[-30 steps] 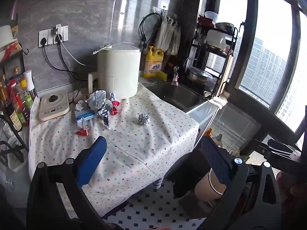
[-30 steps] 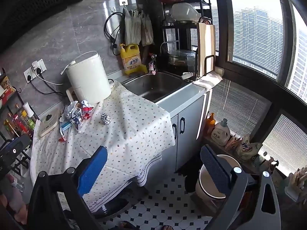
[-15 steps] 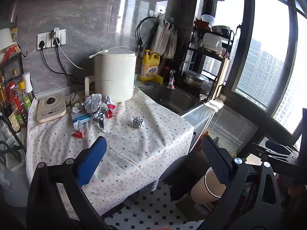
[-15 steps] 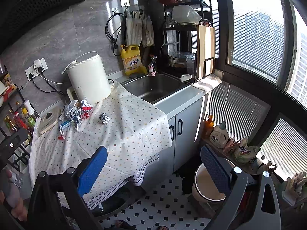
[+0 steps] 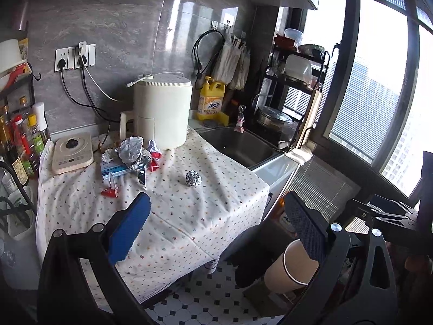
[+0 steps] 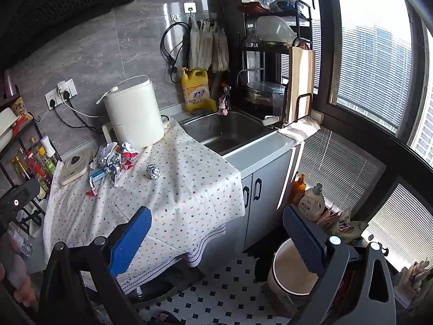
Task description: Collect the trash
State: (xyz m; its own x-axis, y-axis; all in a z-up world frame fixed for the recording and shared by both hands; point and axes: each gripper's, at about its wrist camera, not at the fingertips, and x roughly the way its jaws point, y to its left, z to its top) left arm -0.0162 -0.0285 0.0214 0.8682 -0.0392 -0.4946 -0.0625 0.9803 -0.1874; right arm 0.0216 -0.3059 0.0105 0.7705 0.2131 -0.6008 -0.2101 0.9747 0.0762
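Both grippers, left gripper (image 5: pixel 216 227) and right gripper (image 6: pixel 216 230), hung wide open, empty; best approach foil ball (image 5: pixel 193 178) from above, jaws straddling it.

the near half of the bench (image 5: pixel 205 216) lies bare; the foil ball (image 5: pixel 193 178) sits alone, the wrapper heap (image 5: pixel 132 154) and white appliance (image 5: pixel 161 113) crowd the back.

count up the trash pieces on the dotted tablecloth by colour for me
Silver, crumpled foil ball and crumpled foil wrapper heap: 2
Red, folded red wrappers and small red scrap: 2
Blue, flat blue-and-white packet: 1
Total: 5
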